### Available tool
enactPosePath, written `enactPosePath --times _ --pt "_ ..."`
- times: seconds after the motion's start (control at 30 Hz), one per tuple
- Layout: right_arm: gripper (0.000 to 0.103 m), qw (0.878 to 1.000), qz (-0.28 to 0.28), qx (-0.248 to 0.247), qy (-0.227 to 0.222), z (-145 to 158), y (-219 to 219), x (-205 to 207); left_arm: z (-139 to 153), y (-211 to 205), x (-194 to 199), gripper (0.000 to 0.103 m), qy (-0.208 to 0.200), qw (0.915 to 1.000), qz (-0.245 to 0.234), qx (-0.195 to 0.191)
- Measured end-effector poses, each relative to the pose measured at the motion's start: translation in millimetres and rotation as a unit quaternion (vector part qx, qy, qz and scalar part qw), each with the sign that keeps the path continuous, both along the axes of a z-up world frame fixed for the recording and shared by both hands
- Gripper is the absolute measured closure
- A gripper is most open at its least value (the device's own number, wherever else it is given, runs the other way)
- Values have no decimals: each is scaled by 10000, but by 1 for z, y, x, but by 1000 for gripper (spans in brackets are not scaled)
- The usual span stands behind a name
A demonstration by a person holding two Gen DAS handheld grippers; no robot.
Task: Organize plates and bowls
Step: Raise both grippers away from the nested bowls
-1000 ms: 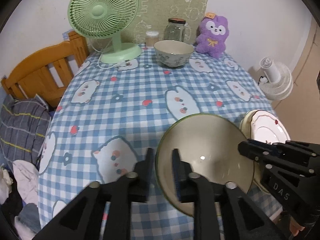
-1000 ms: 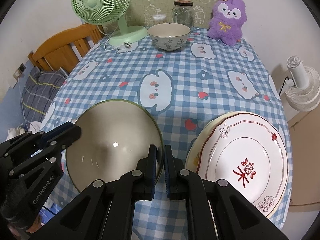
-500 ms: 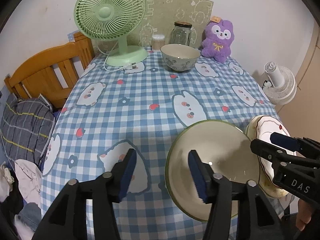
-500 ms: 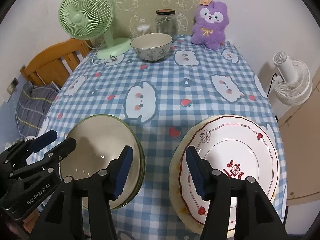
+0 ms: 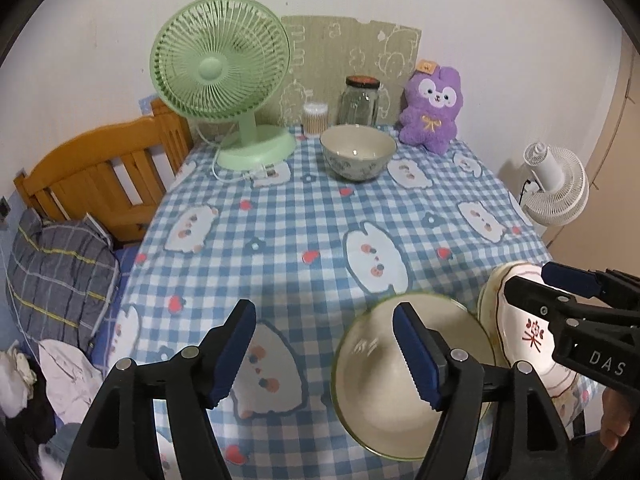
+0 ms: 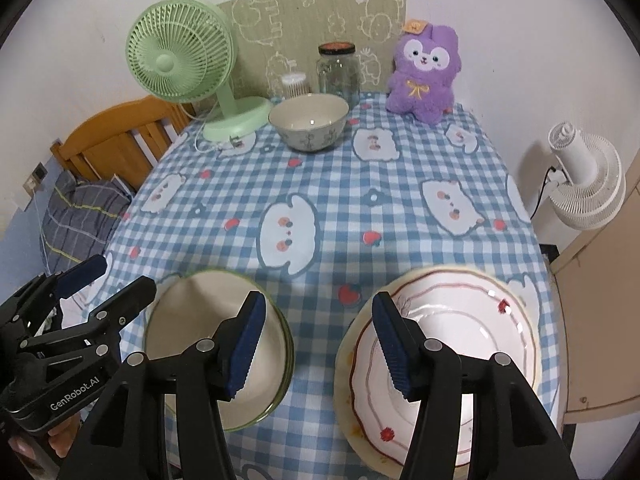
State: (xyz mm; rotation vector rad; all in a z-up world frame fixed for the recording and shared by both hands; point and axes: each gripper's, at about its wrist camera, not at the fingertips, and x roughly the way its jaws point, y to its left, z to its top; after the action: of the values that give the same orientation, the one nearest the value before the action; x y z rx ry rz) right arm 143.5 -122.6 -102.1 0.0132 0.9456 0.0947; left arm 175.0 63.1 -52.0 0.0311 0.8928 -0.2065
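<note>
Two grippers are held above the near edge of a desk (image 6: 400,168) that is covered with a blue checked cloth. The left gripper (image 5: 324,350) has its fingers spread wide, and nothing is held between them. The right gripper (image 6: 318,346) is spread wide too, and nothing is held in it either. A cream plate with a green rim (image 6: 192,320) is seen lying flat by the near left corner of the desk; a second rim may be seen under it, but the blur makes this hard to tell. A white plate with red flowers (image 6: 472,320) is stacked on a bigger cream plate (image 6: 344,384) by the near right corner. The two piles are set apart, with bare cloth between them. A flowered bowl (image 6: 308,126) is seen upright near the far edge, well apart from the plates. Behind it, a green fan (image 6: 180,64), a glass jar (image 6: 338,68), a small tub of cotton buds (image 6: 295,84) and a purple plush toy (image 6: 422,76) are lined up along the far edge.
</note>
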Motion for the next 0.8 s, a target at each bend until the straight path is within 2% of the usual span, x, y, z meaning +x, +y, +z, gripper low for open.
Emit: enactPosePath --times 0.17,0.3,0.8 --pt "43 9999 76 -21 -142 17 -1 6 18 1 6 22 -173 9998 60 -76" --pt "33 9995 119 -5 -286 29 -2 11 31 -2 12 17 -294 9995 84 0" --pt "24 9970 183 -72 -743 69 -9 36 65 -12 40 10 -628 9979 166 11"
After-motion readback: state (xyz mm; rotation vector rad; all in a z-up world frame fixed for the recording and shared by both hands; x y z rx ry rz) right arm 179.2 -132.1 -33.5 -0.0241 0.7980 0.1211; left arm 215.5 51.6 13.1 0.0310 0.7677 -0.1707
